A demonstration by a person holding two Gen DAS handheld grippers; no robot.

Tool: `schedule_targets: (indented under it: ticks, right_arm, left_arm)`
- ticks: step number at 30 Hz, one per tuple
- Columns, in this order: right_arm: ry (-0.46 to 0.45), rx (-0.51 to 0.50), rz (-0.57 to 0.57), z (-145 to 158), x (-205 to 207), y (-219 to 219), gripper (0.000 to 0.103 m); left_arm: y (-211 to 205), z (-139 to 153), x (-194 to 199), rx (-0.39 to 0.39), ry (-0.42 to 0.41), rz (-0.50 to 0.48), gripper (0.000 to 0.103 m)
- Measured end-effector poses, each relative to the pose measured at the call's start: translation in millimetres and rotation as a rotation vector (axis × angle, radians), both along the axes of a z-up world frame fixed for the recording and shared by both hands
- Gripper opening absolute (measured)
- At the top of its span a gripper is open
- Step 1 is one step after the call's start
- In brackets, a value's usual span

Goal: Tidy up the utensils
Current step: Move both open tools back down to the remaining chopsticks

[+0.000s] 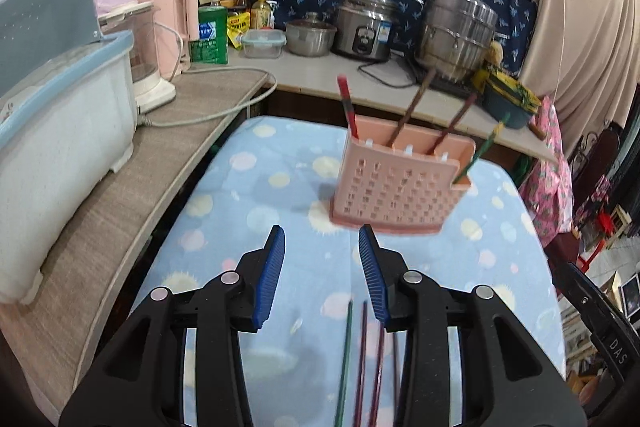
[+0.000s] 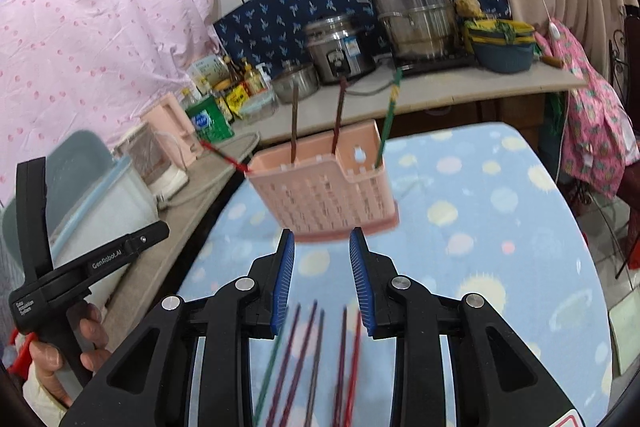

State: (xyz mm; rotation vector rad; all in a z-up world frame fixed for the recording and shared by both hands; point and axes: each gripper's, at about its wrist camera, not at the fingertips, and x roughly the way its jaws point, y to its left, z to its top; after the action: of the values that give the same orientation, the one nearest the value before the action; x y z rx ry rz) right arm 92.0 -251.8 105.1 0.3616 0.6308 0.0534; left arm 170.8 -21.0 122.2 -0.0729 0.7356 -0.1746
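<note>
Left tool, right tool: jaws apart, nothing between them. Loose chopsticks: lower centre, on the table. Pink holder: mid-frame beyond, four chopsticks standing inside. Pots: upper right.

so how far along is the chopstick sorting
Done: four chopsticks stand in the pink holder. In hand: nothing; the left gripper and right gripper are both open and empty. Left: several loose chopsticks lie on the blue cloth.
</note>
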Motion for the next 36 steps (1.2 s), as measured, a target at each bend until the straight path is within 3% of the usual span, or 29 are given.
schedule_targets:
  ticks: [9, 17, 36]
  right_arm:
    - [0.124, -0.099, 0.023, -58, -53, 21, 0.028]
    - [0.248, -0.09, 0.053, -108, -81, 31, 0.028]
    - [0.319, -0.117, 0.093, -137, -93, 50, 0.028]
  left_arm:
    - [2, -52, -47, 0.051, 0.072, -0.036, 0.037]
    - [2, -96, -74, 0.07, 0.164, -0.058, 0.037]
    - [0, -130, -106, 0.1, 0.232, -0.09, 0.037]
